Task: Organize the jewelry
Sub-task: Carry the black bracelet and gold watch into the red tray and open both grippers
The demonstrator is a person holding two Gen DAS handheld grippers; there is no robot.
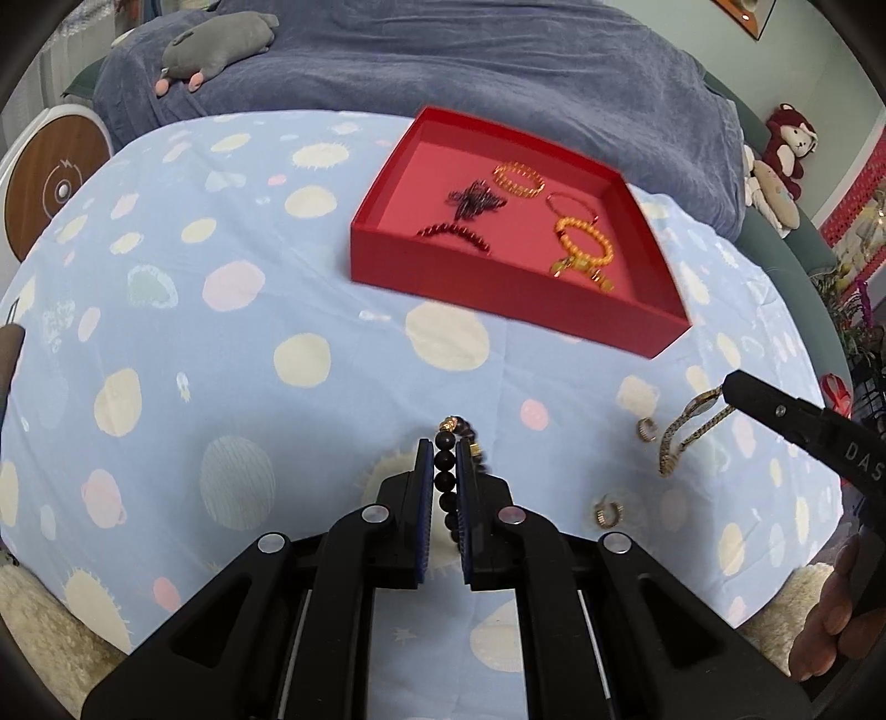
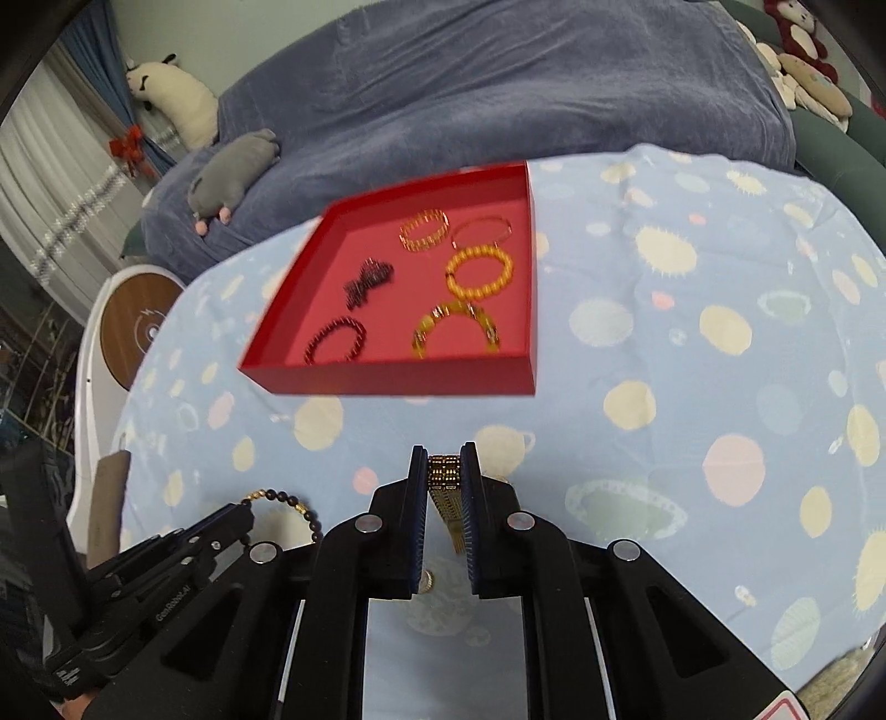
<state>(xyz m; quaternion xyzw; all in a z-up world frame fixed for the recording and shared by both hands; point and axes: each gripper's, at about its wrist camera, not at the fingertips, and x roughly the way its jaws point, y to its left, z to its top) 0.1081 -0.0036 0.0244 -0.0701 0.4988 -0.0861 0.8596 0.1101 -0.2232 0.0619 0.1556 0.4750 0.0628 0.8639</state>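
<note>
A round surface (image 1: 332, 310) is draped in pale blue cotton printed with cream, pink and green planets and spiky suns, the cloth lying slightly creased. Behind it a bed or sofa under a slate-blue towelling cover (image 1: 443, 72) carries a grey plush animal (image 1: 216, 47), and more soft toys (image 1: 786, 149) sit at the room's right edge. On the far part of the surface rests a shallow square red tray (image 2: 398, 376) with stiff upright walls; inside lie an orange beaded bracelet (image 2: 480, 272), a gold link bracelet (image 2: 424, 231), a thin wire bangle (image 2: 480, 228), a yellow translucent bangle (image 2: 455, 327), a dark red beaded bracelet (image 2: 335, 340) and a small dark spiky piece (image 2: 368, 281). The left gripper (image 1: 444, 459) has its fingers pressed onto a bracelet of round black beads (image 1: 446, 476) with gold spacers, held over the near cloth. The right gripper (image 2: 444, 462) pinches a gold metal watch (image 2: 446, 482) by its mesh band, which dangles below the fingers. Two small gold hoop earrings (image 1: 609, 515) lie on the cloth between the grippers, near the front edge.
</note>
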